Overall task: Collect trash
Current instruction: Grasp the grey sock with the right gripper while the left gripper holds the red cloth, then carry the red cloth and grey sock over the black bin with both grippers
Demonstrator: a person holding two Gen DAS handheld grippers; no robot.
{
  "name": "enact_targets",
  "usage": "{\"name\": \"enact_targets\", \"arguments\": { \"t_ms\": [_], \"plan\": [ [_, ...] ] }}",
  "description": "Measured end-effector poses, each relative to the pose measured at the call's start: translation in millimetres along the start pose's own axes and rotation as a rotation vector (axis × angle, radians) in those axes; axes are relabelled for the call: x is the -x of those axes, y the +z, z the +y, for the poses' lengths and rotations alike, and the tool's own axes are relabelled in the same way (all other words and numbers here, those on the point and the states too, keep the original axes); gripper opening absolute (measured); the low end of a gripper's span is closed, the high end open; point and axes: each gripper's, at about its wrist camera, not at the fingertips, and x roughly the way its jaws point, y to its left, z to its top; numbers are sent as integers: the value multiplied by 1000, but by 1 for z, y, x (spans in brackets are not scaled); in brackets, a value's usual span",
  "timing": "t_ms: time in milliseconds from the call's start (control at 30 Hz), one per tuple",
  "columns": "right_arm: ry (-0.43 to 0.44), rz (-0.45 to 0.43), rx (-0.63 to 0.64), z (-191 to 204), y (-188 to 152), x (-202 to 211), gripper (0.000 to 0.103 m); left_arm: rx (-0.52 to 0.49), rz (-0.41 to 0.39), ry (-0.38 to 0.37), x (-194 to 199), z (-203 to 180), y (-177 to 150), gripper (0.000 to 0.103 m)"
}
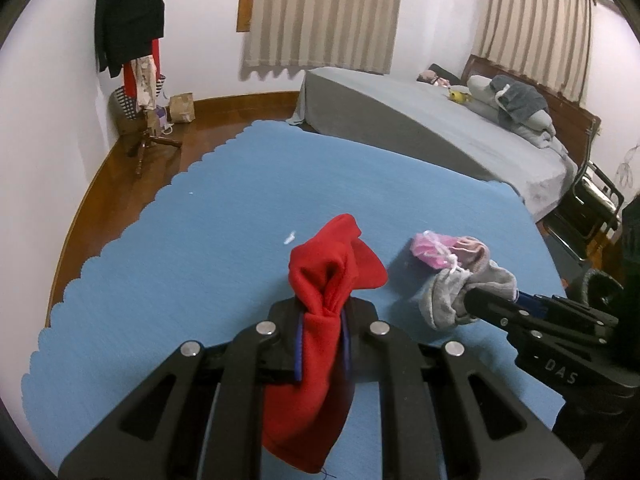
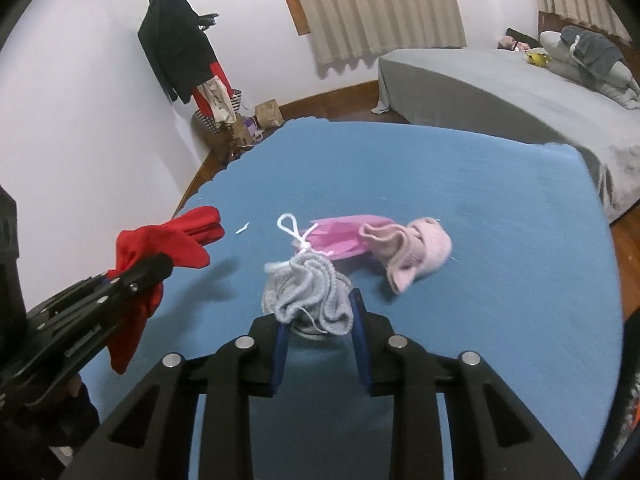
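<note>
Your right gripper [image 2: 318, 320] clamped on grey knit bundle [image 2: 308, 292], low over blue mat [image 2: 480, 200]. Your left gripper [image 1: 322, 312] pinched tight on red cloth [image 1: 320, 320], lifted. Pink wrapper [image 2: 336, 236] and pink knit piece [image 2: 412, 248] lie just ahead of right gripper — nearer that hand, long axis running left-right. No bin or bag for trash visible — drop-off spot unknown.

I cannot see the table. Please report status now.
Left claw shut on red glove. Right claw shut on grey knit. Pink mask, pink knit remain on blue cloth.
</note>
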Motion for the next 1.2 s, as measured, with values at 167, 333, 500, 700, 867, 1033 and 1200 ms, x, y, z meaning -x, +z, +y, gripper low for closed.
{"name": "enact_targets", "arguments": {
  "t_ms": [167,333,500,700,867,1033,1200],
  "plan": [
    [-10,0,-11,-7,-10,19,28,-17,0,-18,8,-13,-3,13],
    [-31,-3,-32,-16,-19,37,28,-39,-2,-43,17,-30,-7,13],
    [-52,-26,-50,-26,-18,57,28,-59,-7,-77,25,-50,-9,13],
    [-69,-73,-65,-37,-15,82,28,-85,-26,-116,35,-73,-5,13],
    [-88,-118,-78,-47,-14,107,28,-106,-42,-147,43,-95,-1,13],
    [-111,-168,-91,-58,-12,134,28,-129,-54,-179,49,-115,2,13],
    [-143,-211,-105,-70,-14,163,28,-157,-64,-224,55,-142,4,13]
  ]
}}
